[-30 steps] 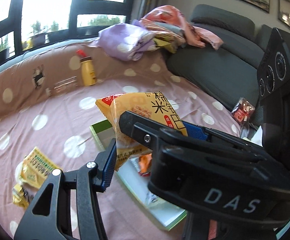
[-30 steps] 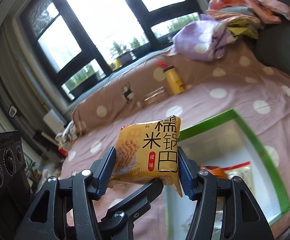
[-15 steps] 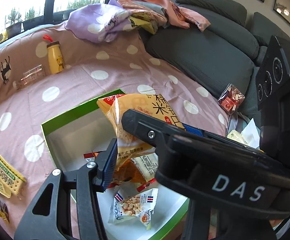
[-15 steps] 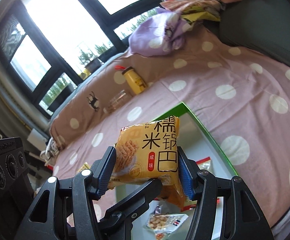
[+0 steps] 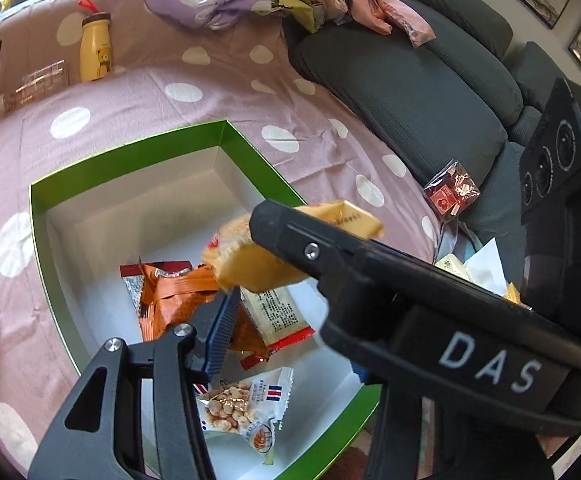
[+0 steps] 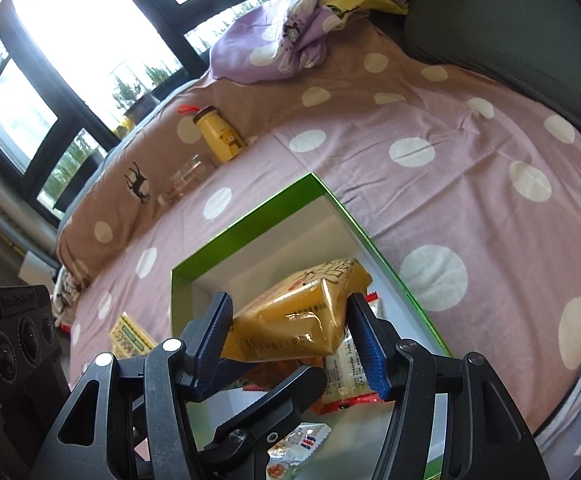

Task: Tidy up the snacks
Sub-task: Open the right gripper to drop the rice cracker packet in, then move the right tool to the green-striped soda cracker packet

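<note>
While gripped by right tongs (image 6: 290,332): one yellow packet (image 6: 294,320), three packets (image 5: 178,292) boxed below.

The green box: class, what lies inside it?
Inside the green box: an orange packet, a peanut packet and a white-backed packet. Anything beneath them is hidden.

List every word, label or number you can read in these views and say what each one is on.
"DAS": white letters on the black body of the gripper filling the left wrist view.
Yellow snack pack held in the right gripper: print too distorted to read.
White packet in the green box: print too small.
Peanut packet: print too small.
Yellow bottle: a bear picture, no text.
</note>
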{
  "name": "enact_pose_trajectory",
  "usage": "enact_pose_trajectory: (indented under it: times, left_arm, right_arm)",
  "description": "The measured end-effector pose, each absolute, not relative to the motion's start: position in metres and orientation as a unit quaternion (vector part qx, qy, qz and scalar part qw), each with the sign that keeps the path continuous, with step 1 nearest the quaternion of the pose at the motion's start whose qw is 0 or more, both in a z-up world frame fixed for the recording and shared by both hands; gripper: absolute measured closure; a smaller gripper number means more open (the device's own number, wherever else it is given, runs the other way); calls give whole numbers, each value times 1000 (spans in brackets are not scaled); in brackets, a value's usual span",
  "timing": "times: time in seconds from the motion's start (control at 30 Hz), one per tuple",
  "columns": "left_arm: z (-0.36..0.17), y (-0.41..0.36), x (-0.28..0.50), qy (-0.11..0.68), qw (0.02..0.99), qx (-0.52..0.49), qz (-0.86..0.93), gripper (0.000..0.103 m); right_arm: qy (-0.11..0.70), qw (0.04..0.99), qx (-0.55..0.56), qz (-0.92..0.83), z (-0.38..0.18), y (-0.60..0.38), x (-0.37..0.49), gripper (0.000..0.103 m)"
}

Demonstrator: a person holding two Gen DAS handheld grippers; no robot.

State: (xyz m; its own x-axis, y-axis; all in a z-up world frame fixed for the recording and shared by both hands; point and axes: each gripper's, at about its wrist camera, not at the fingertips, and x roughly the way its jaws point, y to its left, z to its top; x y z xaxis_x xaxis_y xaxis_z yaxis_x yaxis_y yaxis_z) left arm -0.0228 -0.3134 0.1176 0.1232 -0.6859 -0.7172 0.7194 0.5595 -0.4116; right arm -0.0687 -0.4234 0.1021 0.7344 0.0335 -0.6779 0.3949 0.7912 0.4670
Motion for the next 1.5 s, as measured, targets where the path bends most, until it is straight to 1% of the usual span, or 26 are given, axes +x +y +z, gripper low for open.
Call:
enact_pose_trajectory:
  times: [0.17,0.3,0.37,0.4,0.43,0.53,0.6,0.67,0.7,0.73,0.83,0.97,1.17,1.37,1.5]
  left_arm:
    - [124,-304,-25,459,756,15,-467,55]
    - [132,-285,-23,450,769,11,-454,52]
    - [135,-271,-18,448,780,7,-437,46]
    - [137,-263,-16,446,786,4,-428,41]
    - [140,-252,-13,443,793,1,-418,39]
    - [147,-224,-6,435,814,-4,-384,25]
    - [153,-203,-3,426,833,-4,-353,25]
    - [158,-180,-1,412,852,-11,-322,21]
    - [160,-168,-1,407,860,-17,-309,14]
    - [162,-155,-2,403,866,-25,-297,10]
    - [162,-116,-2,395,877,-64,-267,8]
    - [154,-76,1,409,881,-100,-213,4]
    - [136,-33,5,404,904,-89,-110,3]
    - [117,3,22,424,904,-60,-21,3]
    - [115,29,27,429,898,-94,0,3]
  right_arm:
    - [345,879,315,-93,103,-421,-68,41]
    - [343,882,302,-111,106,-417,-68,40]
    - [339,885,298,-113,109,-415,-69,39]
    - [337,887,296,-113,110,-414,-69,36]
    - [334,889,293,-112,112,-411,-69,33]
    - [326,895,283,-108,119,-401,-69,28]
    - [322,900,275,-103,123,-392,-67,23]
    - [322,904,265,-96,126,-383,-63,22]
    - [323,906,258,-92,128,-376,-60,21]
    - [324,908,251,-88,128,-370,-58,21]
    - [331,912,230,-74,129,-350,-50,18]
    - [342,918,193,-53,127,-321,-40,17]
    - [354,923,146,-25,122,-279,-27,14]
    - [377,917,128,18,106,-242,-14,13]
    - [398,905,138,53,98,-222,-5,13]
